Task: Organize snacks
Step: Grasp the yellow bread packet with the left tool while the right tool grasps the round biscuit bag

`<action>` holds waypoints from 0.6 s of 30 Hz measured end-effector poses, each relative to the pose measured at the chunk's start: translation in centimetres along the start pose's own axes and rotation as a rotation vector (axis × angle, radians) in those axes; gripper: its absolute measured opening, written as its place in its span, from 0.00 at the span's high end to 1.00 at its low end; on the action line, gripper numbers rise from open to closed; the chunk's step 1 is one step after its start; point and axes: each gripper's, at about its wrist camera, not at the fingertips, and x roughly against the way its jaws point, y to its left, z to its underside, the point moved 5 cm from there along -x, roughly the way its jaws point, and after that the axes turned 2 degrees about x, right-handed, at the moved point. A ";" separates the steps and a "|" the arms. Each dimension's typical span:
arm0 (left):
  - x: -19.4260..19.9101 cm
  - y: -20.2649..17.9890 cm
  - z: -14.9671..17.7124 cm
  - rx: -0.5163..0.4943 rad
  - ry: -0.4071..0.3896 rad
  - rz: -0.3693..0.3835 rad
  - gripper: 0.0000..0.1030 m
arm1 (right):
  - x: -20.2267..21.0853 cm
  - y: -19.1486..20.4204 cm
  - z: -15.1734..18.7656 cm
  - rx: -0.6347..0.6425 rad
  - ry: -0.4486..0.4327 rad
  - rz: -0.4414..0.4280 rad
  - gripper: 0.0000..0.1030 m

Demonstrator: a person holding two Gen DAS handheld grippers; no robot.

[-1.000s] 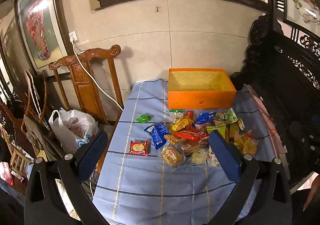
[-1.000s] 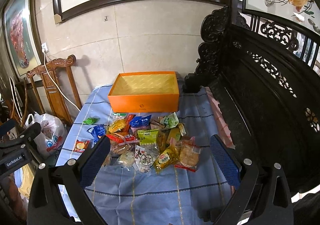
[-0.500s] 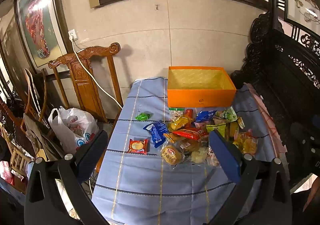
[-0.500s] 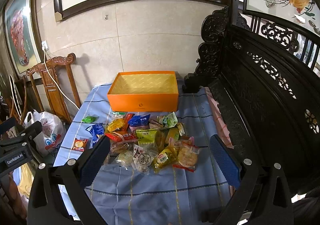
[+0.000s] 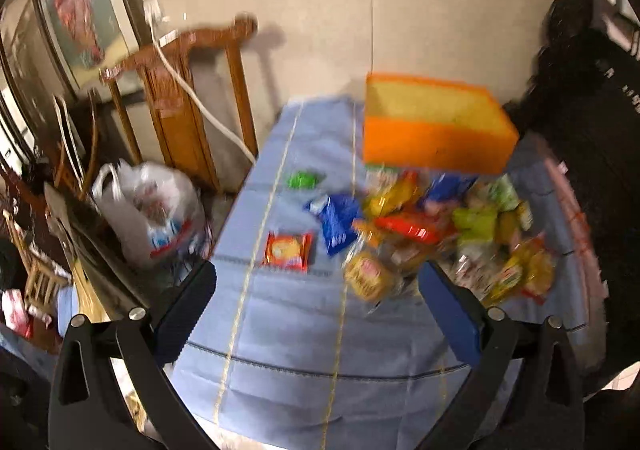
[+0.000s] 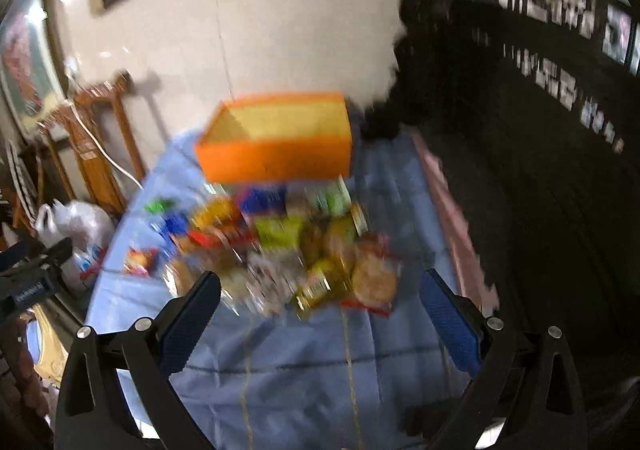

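Note:
An empty orange box (image 5: 432, 140) stands at the far end of a blue tablecloth (image 5: 304, 346); it also shows in the right wrist view (image 6: 276, 150). A pile of wrapped snacks (image 5: 432, 234) lies in front of it, also in the right wrist view (image 6: 296, 250). A red biscuit pack (image 5: 287, 250), a blue pack (image 5: 338, 220) and a green candy (image 5: 304, 180) lie apart on the left. My left gripper (image 5: 318, 316) is open and empty above the near cloth. My right gripper (image 6: 320, 324) is open and empty, just short of the pile. Both views are blurred.
A wooden chair (image 5: 188, 98) with a white cable and a white plastic bag (image 5: 148, 206) stand left of the table. Dark carved furniture (image 6: 540, 178) runs along the right side. The left gripper's body (image 6: 28, 278) shows at the right view's left edge.
Both grippers have moved forward and down toward the table, so the snacks and box look larger. Both views have become motion-blurred. The jaws stay open.

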 end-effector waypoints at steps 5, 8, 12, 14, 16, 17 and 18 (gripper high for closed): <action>-6.1 -0.4 2.3 -0.021 0.025 -0.010 0.04 | -6.0 -0.4 2.9 0.048 0.042 0.034 0.03; -10.0 -1.1 4.0 -0.026 0.065 -0.004 0.04 | -9.9 -1.2 5.2 0.030 0.121 0.037 0.04; -14.4 -3.7 5.4 -0.054 0.080 0.026 0.04 | -13.8 -2.4 7.9 -0.010 0.217 0.043 0.06; -16.2 -5.3 5.5 -0.075 0.067 0.028 0.04 | -14.2 -2.6 8.2 -0.002 0.230 0.052 0.06; -17.8 -6.5 5.4 -0.085 0.056 0.029 0.04 | -14.5 -3.0 8.2 0.011 0.232 0.071 0.06; -18.8 -7.0 5.4 -0.086 0.053 0.032 0.04 | -14.5 -3.3 8.0 0.011 0.230 0.080 0.06; -19.7 -7.4 5.4 -0.085 0.058 0.040 0.04 | -14.5 -3.8 7.9 0.008 0.225 0.093 0.06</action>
